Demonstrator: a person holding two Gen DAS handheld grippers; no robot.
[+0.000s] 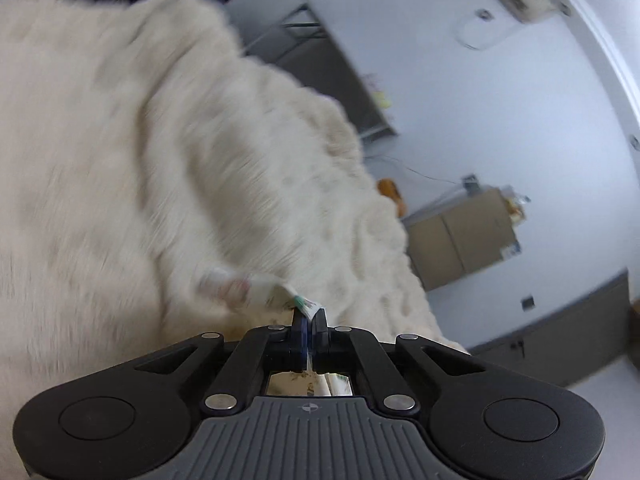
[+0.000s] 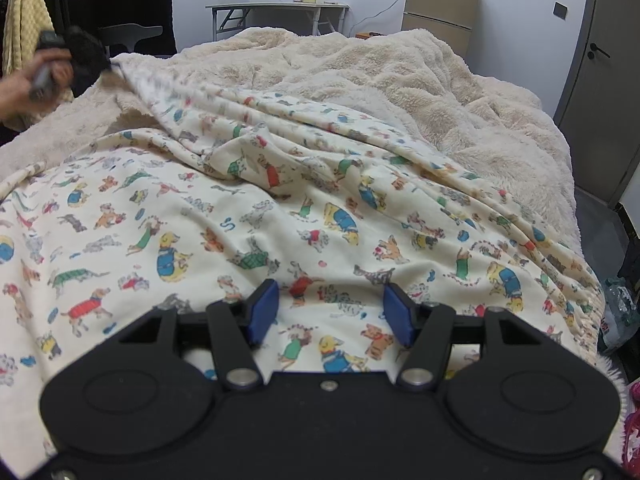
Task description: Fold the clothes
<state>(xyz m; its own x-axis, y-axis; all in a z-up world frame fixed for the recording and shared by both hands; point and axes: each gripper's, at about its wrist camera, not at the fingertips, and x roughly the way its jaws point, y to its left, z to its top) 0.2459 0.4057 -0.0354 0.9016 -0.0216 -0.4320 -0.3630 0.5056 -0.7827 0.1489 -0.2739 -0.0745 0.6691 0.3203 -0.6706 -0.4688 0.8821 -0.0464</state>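
A bed [image 2: 516, 128] is seen in the right wrist view, covered over its whole visible top by a cream fluffy blanket [image 2: 360, 68] that lies rumpled in soft ridges and hangs over the right edge. Directly on the blanket a cream printed cloth with small coloured dogs [image 2: 200, 216] is spread, wrinkled into long folds across its far half and reaching the near and right edges of the bed. One far-left corner of the cloth is raised off the blanket. In the left wrist view the same blanket [image 1: 120, 140] is shown blurred.
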